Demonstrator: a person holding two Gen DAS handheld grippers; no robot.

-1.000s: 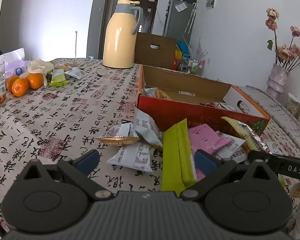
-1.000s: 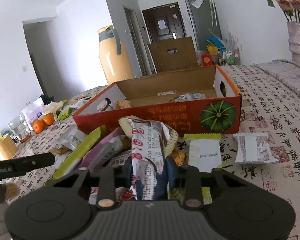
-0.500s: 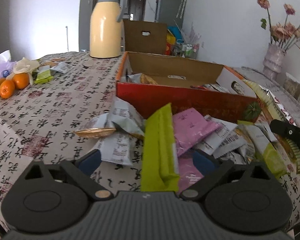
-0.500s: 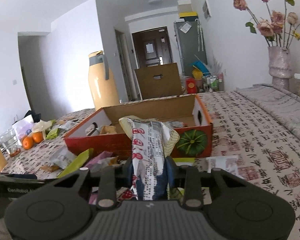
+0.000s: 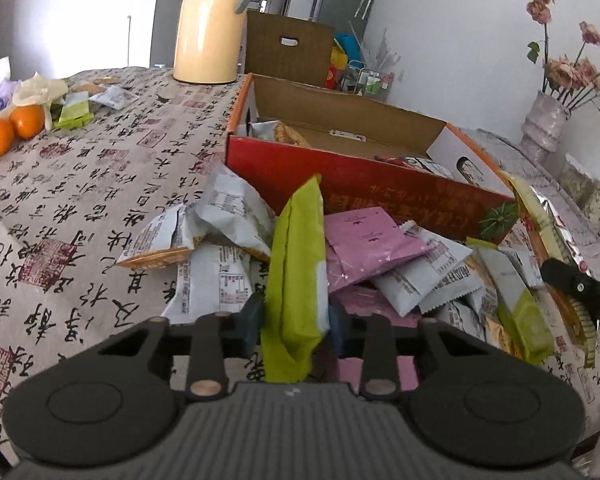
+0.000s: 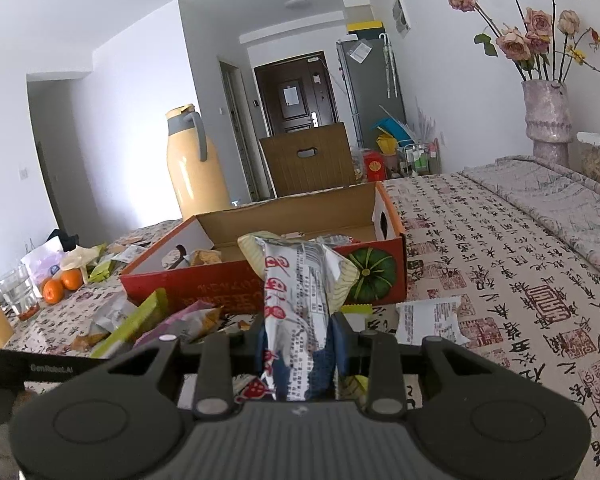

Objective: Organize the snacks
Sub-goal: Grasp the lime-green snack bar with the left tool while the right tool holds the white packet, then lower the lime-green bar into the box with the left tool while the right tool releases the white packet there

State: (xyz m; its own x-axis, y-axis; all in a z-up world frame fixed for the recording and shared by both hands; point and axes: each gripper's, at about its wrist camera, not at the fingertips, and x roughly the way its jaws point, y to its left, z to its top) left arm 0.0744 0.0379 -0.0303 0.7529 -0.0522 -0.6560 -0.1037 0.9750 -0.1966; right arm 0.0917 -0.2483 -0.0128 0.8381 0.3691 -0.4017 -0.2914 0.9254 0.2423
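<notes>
**Both tools gripping snack packets in front of the box**

Far to the left, oranges [image 5: 12,128] are sitting on the patterned surface [image 5: 100,168], with a yellow thermos [image 5: 210,24] standing behind them at the far edge. Moving right, the left tool [image 5: 294,322] is clamping a lime-green packet [image 5: 298,264]; its jaws have just been closing, and the packet is standing up between the blue pads, pinched at its lower end. Around it, a heap of white and pink packets [image 5: 372,248] is lying loose on the cloth, just in front of the red cardboard box [image 5: 380,196], which is sitting open with a few snacks already inside. Further right, the right tool [image 6: 298,354] is gripping a silver packet with red print [image 6: 296,292], holding it upright and near the box's front wall. At the far right, a vase of dried roses [image 6: 546,112] is standing by the wall.
</notes>
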